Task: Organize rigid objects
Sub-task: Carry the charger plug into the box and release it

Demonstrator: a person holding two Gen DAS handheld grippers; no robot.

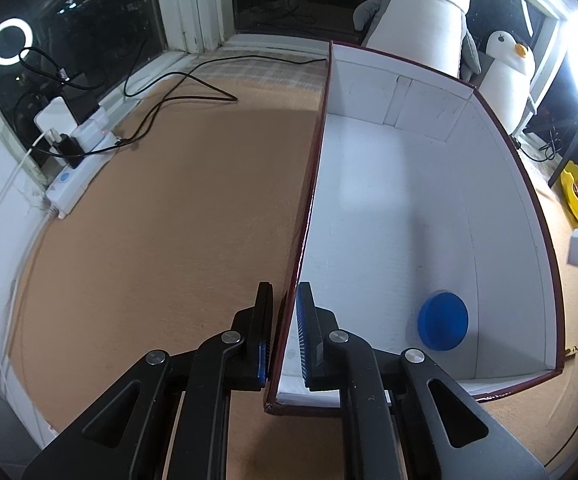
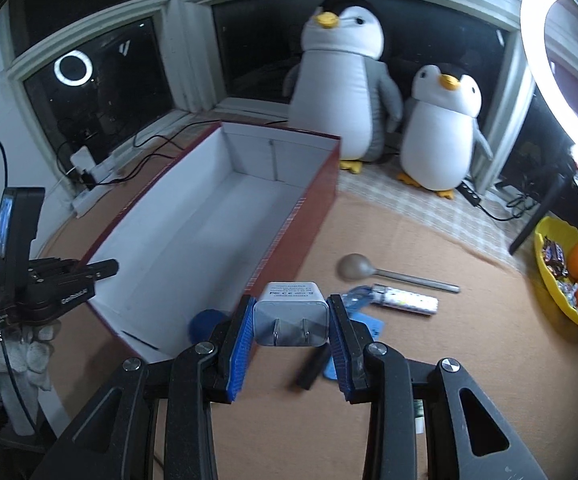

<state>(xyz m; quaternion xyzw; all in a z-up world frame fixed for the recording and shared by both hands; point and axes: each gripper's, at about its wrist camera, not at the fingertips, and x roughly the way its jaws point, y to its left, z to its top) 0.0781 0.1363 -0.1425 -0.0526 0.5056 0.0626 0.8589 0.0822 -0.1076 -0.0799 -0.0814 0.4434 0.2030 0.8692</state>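
A white charger (image 2: 290, 314) sits clamped between the right gripper's (image 2: 291, 322) blue pads, prongs toward the camera, above the box's (image 2: 313, 216) near corner. A blue disc (image 1: 443, 321) lies inside the box. The left gripper (image 1: 285, 334) pinches the box's side wall. A spoon (image 2: 393, 274) lies on the table (image 2: 449, 360).

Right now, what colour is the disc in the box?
Blue disc, clearest in the left wrist view.

White charger (image 2: 291, 312) in right tool (image 2: 291, 338)
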